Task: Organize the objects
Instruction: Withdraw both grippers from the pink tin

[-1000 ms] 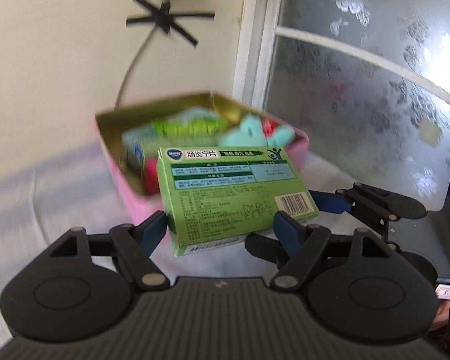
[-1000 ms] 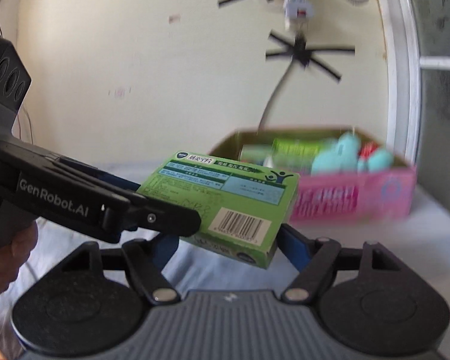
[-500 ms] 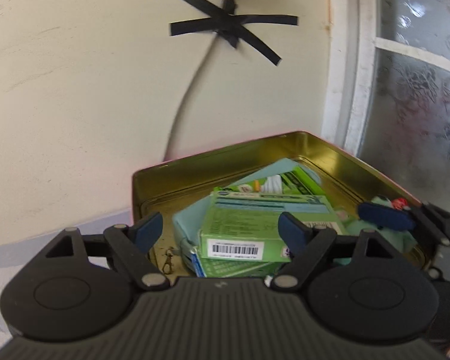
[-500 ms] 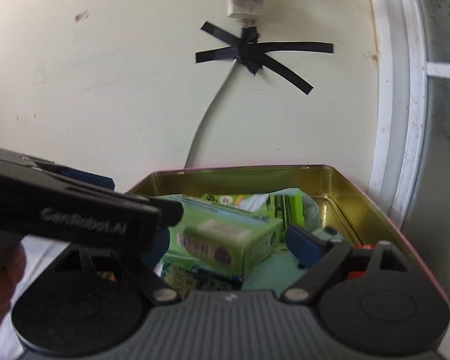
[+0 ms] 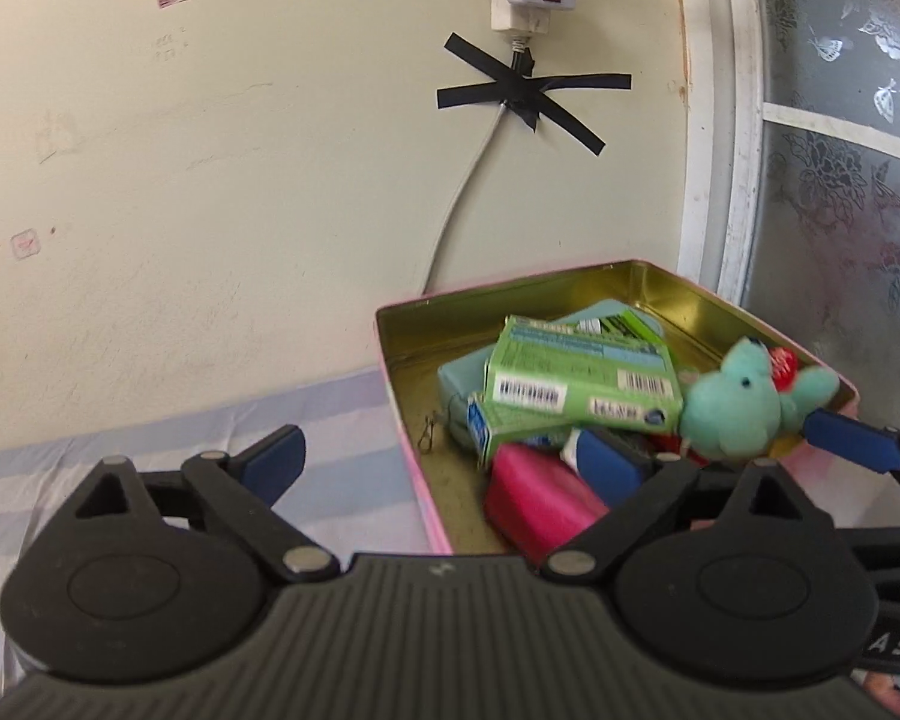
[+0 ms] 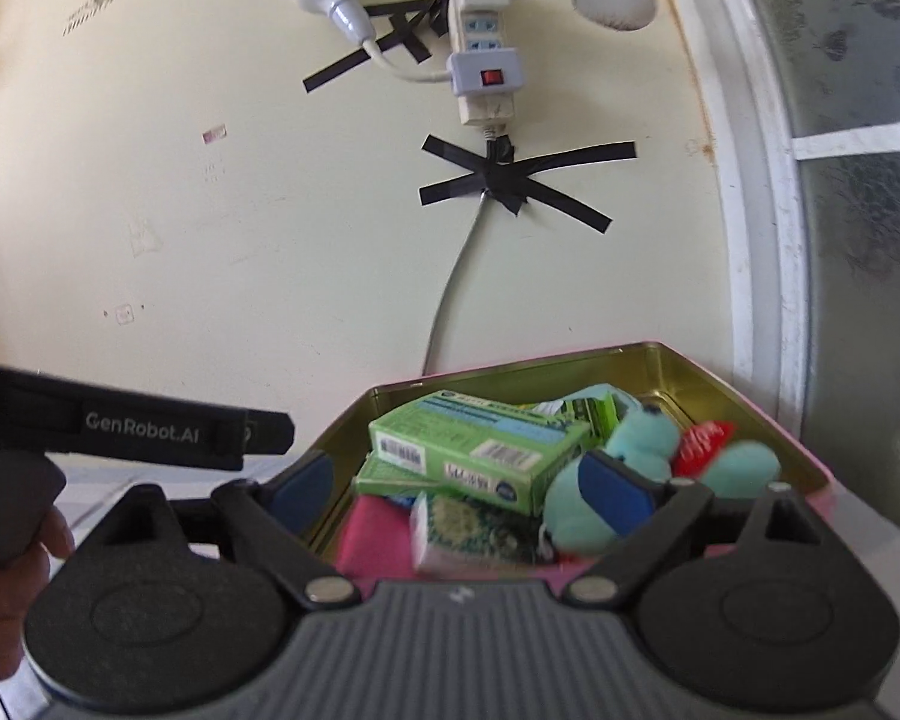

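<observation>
Left wrist view: your left tool (image 5: 444, 459) has its 2 blue-padded jaws spread wide and opening further, with nothing pressed between them. A second ago those jaws, together with the right tool's, were carrying the green cardboard medicine box (image 5: 576, 381); half a second ago it was being lowered into the tin. It now lies free on top of the pile inside the pink rectangular metal tin with the gold interior (image 5: 678, 294), barcode side toward you, resting across a teal pouch (image 5: 459, 384) and a second green carton (image 5: 510, 429).

From the right wrist camera, your right tool (image 6: 462, 489) is likewise opening and empty, and the box sits beyond its pads, touching neither. Your left tool's black arm crosses that view on the left, clear of the tin.

Beside the box lie a teal plush toy (image 5: 732, 405) with a red part, a magenta pouch (image 5: 537, 501) and a small patterned white packet (image 6: 468, 531). The tin stands on a pale striped cloth (image 5: 168, 450) against the cream wall.

Judging by this, the box's placement is done: both hands are free to back away and fetch whatever still lies outside the tin, which neither view shows.
</observation>
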Available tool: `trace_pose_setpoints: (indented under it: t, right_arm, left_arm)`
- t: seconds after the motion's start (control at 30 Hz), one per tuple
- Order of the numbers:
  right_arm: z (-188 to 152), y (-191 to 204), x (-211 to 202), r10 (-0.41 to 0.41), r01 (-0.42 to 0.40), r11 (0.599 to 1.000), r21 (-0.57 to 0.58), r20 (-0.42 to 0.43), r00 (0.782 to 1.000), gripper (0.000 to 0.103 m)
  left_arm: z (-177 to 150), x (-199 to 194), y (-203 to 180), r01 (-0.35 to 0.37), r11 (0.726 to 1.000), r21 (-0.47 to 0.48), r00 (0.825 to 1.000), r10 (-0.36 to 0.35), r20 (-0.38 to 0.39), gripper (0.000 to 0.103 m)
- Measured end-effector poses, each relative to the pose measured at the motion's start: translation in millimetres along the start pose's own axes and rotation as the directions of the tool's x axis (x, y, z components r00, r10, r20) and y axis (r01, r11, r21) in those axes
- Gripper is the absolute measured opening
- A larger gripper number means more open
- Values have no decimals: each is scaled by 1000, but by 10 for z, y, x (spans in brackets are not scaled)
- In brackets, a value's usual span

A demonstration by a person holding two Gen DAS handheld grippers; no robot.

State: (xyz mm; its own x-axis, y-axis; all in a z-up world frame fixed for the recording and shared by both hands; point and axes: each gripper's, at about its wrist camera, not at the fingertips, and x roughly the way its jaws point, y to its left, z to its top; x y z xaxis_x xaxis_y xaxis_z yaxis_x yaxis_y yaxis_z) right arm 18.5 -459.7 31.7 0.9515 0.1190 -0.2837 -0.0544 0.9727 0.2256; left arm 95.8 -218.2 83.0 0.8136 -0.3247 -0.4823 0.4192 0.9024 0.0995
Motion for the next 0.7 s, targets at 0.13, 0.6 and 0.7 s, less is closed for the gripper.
trace_pose_setpoints:
  t: [0.13,0.6,0.7]
  right_arm:
    - [-135,95,-272,-9,9,1000,26,-1,1000,94]
    - [-102,296,-753,-44,42,997,70,27,999,101]
    - [-109,292,-794,-47,46,994,101,10,999,103]
  left_arm:
    - [-166,-177,26,1,1000,-8,1000,-1,-18,101]
    - [-405,-562,89,23,999,-35,1000,-24,-11,103]
    - [-457,-611,85,34,999,-29,999,-35,-20,103]
